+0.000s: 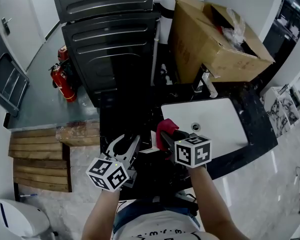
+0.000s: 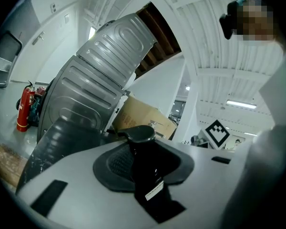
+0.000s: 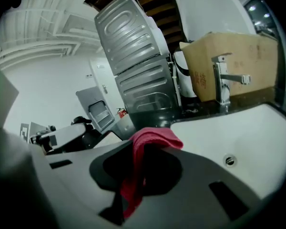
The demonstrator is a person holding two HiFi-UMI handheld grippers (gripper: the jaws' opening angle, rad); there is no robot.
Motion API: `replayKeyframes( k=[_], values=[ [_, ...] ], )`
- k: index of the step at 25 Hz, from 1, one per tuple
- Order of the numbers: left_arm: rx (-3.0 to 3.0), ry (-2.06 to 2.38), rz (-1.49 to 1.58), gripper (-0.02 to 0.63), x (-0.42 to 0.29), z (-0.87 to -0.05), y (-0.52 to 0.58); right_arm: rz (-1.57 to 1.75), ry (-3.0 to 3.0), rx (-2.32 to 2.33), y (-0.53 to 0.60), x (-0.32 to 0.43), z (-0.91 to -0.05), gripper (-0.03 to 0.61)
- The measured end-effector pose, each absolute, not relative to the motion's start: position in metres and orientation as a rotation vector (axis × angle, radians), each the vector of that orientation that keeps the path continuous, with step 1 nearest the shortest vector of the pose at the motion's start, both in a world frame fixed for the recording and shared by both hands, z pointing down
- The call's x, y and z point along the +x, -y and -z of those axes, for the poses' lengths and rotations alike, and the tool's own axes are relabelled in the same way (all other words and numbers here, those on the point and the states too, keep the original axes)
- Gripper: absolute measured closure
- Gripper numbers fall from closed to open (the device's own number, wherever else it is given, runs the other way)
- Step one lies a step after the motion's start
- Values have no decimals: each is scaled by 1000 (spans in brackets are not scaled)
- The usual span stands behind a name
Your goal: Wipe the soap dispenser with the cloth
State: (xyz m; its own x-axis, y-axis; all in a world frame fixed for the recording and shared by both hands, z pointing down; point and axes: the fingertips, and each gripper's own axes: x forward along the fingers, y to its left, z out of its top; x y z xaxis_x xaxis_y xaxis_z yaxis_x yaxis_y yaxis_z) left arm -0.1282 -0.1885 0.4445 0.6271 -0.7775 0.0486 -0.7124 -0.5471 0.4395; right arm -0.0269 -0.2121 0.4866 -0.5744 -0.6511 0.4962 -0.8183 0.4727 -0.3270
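A black soap dispenser (image 2: pixel 146 168) with a pump head stands upright between the jaws of my left gripper (image 2: pixel 144 149), which is shut on it. In the head view that left gripper (image 1: pixel 131 147) is low in the middle, over the dark counter. My right gripper (image 1: pixel 168 135) is just to its right, near the sink's left edge. It is shut on a red cloth (image 1: pixel 165 126), which bunches over its tips and hangs down between the jaws (image 3: pixel 144 149). In the right gripper view the left gripper (image 3: pixel 62 138) and the dispenser's head (image 3: pixel 81 121) show at the left, apart from the cloth.
A white sink (image 1: pixel 225 115) with a chrome faucet (image 1: pixel 208 84) lies right of the grippers. An open cardboard box (image 1: pixel 210 39) stands behind it on the black counter. A dark ribbed appliance (image 1: pixel 110 49) stands ahead, with fire extinguishers (image 1: pixel 63 81) and wooden pallets (image 1: pixel 40 159) at the left.
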Motion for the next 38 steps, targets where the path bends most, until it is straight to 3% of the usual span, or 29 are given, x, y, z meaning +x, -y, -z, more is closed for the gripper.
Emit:
replayKeyframes(
  k=[19, 28, 38],
  values=[
    [3119, 517, -563, 500, -58, -442, 177, -763, 2400, 1540, 183, 33, -467, 526],
    [3074, 662, -505, 356, -95, -439, 189, -766, 2400, 1509, 180, 28, -470, 526],
    [2946, 921, -353, 379, -114, -442, 175, -780, 2422, 1487, 184, 17, -471, 526]
  ],
)
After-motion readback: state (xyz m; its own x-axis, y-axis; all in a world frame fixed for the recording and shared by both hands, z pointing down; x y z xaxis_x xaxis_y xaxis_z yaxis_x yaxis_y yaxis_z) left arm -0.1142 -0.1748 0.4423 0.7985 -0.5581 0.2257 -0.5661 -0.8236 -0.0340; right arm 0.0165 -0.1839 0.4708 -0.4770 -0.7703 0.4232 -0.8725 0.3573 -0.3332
